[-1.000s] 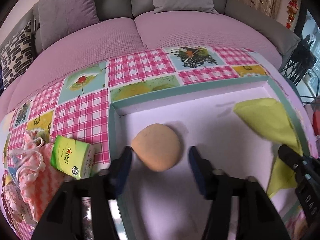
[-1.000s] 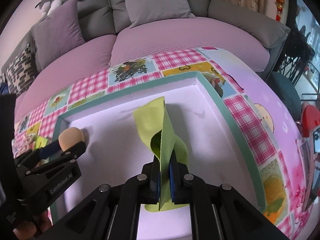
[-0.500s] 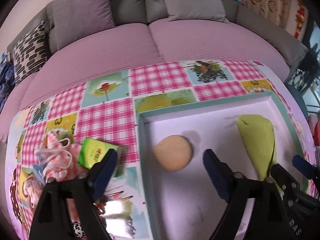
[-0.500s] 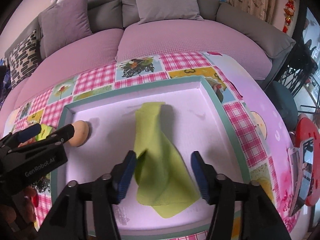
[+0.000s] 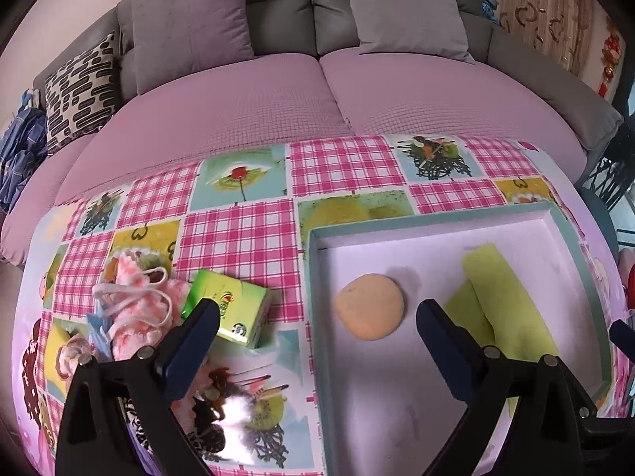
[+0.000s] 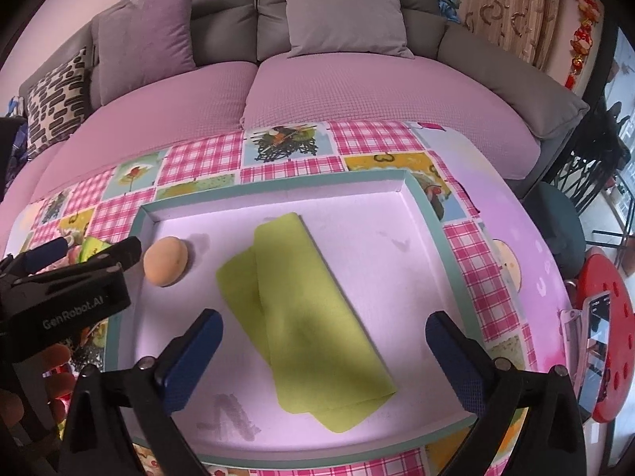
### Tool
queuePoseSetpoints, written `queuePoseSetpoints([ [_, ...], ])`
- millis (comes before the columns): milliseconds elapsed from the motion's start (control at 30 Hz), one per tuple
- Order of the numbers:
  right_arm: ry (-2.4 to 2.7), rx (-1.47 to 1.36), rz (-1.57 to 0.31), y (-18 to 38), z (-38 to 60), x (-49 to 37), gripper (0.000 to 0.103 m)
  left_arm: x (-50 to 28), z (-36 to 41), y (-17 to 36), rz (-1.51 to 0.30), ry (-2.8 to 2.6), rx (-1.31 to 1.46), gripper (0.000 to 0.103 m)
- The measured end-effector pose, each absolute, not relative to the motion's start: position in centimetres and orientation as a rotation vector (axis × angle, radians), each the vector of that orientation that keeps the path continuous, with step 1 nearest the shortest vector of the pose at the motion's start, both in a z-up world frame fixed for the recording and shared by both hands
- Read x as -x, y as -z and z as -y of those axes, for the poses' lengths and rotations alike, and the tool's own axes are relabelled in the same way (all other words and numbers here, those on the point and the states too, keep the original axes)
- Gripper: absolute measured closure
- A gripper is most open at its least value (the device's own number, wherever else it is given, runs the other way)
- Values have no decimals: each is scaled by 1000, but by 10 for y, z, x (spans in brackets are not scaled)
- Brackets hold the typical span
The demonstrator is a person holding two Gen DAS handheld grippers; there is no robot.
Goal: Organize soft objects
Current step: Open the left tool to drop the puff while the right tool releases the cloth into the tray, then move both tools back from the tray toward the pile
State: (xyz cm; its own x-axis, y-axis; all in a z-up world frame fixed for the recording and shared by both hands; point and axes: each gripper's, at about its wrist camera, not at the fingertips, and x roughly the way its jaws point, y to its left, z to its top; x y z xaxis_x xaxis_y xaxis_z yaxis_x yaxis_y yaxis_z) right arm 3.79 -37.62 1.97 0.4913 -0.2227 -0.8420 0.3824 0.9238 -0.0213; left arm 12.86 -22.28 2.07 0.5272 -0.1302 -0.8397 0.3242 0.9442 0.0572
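While both pairs of jaws had just been opening, we held them wide apart over the tray (image 6: 432, 214) with nothing between the pads. Our right gripper (image 6: 323, 351) hung above the near end of the green cloth (image 6: 301, 305), which lay flat and loosely folded on the tray's white floor, touched by neither pad. Our left gripper (image 5: 317, 335) straddled the tray's left wall (image 5: 313, 309): one finger stood over the checked cover outside, the other over the floor inside. Just past those jaws the orange sponge (image 5: 369, 306) rested on the floor near the left wall, free of the pads, with the cloth (image 5: 504, 301) close on its right but apart from it. In the right view the left gripper (image 6: 83, 256) showed at the picture's left edge, its tips beside the sponge (image 6: 165, 261) without touching it.

Outside the tray, on the worktop's cover (image 5: 246, 234), a green tissue pack (image 5: 230, 309) lay tilted just left of the wall, partly behind the left finger. A pink knitted item (image 5: 135, 309) with a white cord lay against the pack's left side. Beyond the worktop stood a sofa (image 5: 254, 111) with pink seat covers, grey cushions (image 5: 190, 23) leaning on its back. At the right edge of the right view, a red stool (image 6: 607, 341) held a phone.
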Motion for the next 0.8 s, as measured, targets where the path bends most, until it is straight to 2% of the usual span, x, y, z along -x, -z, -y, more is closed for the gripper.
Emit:
queuePoseSetpoints([
  [333,372,-195,-975,-23,371,-37,0,-127,201,-32,-991,258,-182,4],
  [800,299,-202,-867,-55,327,-37,0,-116,78,-70,-906,38,-107,4],
])
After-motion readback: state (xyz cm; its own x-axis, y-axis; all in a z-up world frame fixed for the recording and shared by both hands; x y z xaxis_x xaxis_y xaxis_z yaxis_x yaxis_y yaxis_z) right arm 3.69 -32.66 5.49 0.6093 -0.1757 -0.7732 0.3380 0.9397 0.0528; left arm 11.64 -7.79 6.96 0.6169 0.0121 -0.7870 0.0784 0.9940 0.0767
